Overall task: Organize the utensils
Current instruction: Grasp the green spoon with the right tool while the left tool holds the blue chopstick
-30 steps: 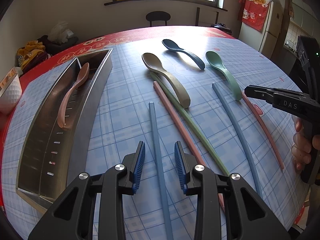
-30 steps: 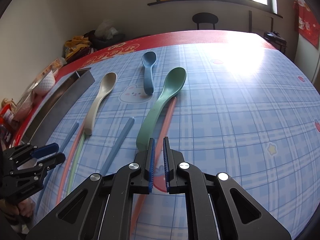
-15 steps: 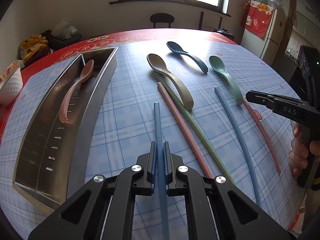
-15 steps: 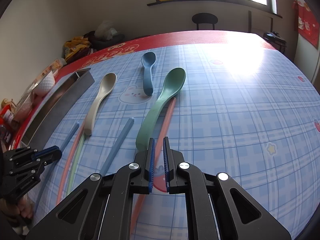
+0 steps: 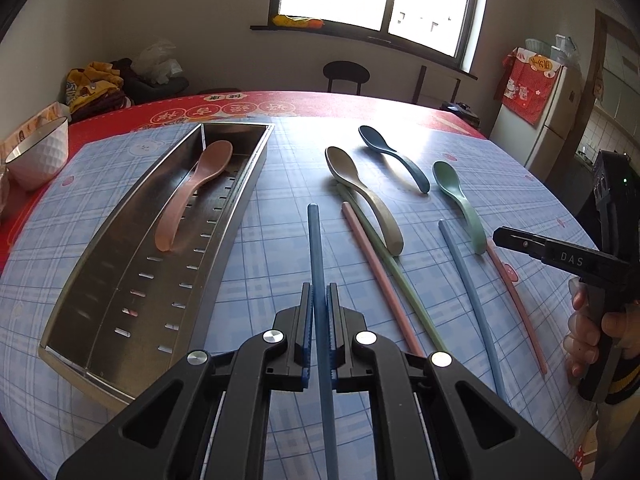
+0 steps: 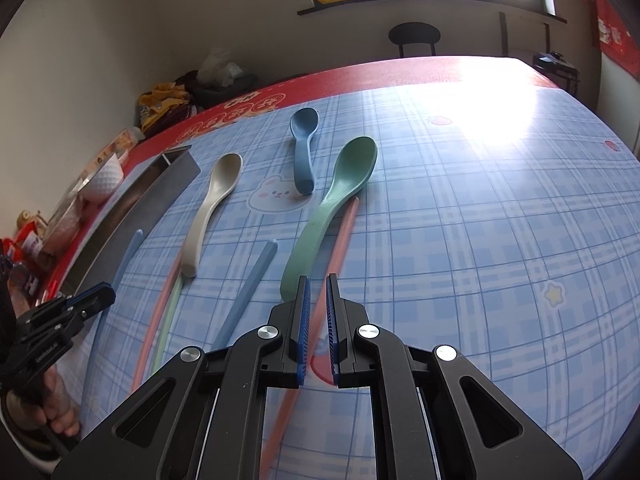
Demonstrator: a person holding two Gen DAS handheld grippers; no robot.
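My left gripper (image 5: pixel 319 292) is shut on a blue chopstick (image 5: pixel 314 240) and holds it lifted, tip pointing away. To its left lies a steel utensil tray (image 5: pixel 240 204) with a pink spoon (image 5: pixel 192 192) inside. On the cloth lie a beige spoon (image 5: pixel 360 192), dark blue spoon (image 5: pixel 394 158), green spoon (image 5: pixel 460 204), and pink (image 5: pixel 376 272), green (image 5: pixel 400 276), blue (image 5: pixel 468 292) and pink (image 5: pixel 516 296) chopsticks. My right gripper (image 6: pixel 316 284) hovers nearly shut and empty above a pink chopstick (image 6: pixel 340 240), beside the green spoon (image 6: pixel 336 200).
A white bowl (image 5: pixel 38 152) stands at the table's left edge. Clothes and bags (image 5: pixel 120 80) lie beyond the table. A black stool (image 5: pixel 346 74) and a fridge (image 5: pixel 552 120) stand further back. The right gripper also shows in the left wrist view (image 5: pixel 500 238).
My left gripper closed on the blue chopstick and raised it off the cloth, rising and tilting back. The right gripper stayed almost still.
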